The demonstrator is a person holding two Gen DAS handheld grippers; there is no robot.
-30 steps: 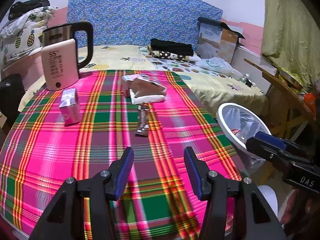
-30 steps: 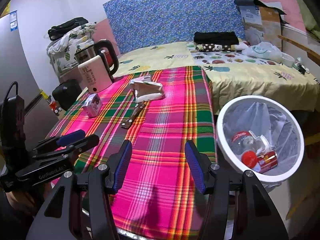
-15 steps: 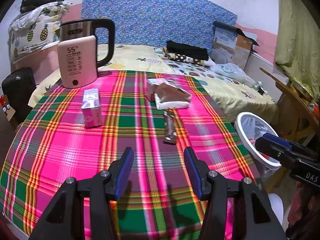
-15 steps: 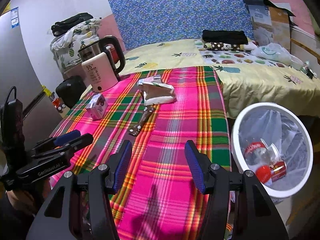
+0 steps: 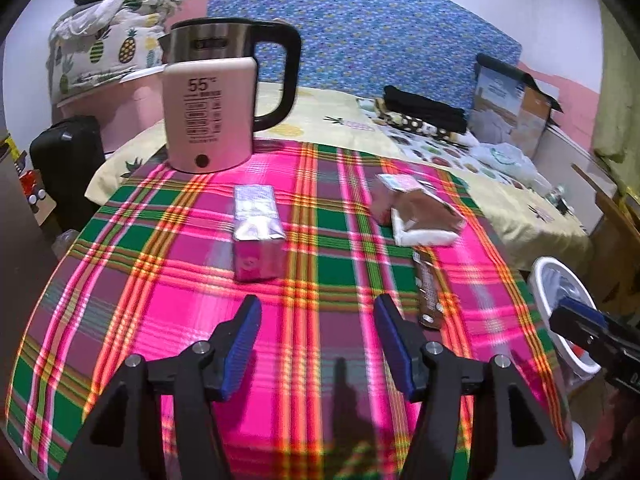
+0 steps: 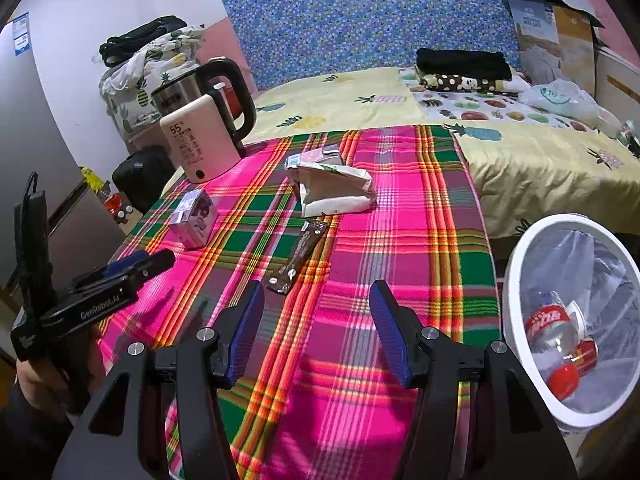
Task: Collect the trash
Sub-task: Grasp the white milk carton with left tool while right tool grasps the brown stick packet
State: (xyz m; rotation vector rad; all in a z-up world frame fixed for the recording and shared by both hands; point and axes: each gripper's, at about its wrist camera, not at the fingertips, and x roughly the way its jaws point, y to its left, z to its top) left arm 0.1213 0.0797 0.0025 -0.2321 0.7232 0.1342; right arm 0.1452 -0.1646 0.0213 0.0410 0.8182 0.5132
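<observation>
small carton (image 5: 258,232): pink/purple, silvery folded top, upright on the plaid worktop (image 5: 120,264), just ahead of the left tongs (image 5: 316,336). those jaws have just been opening, now wide, nothing between them. long brown wrapper (image 6: 298,258) lies flat mid-worktop, just beyond the right tongs (image 6: 316,330); those are wide too, empty. crumpled white/brown bag (image 6: 332,190) lies past the wrapper, small flat packet (image 6: 314,157) touching its far side. kettle (image 5: 218,100) at the far left corner. white bin (image 6: 572,320) beside the worktop's right edge, clear liner, bottle and red can inside.
</observation>
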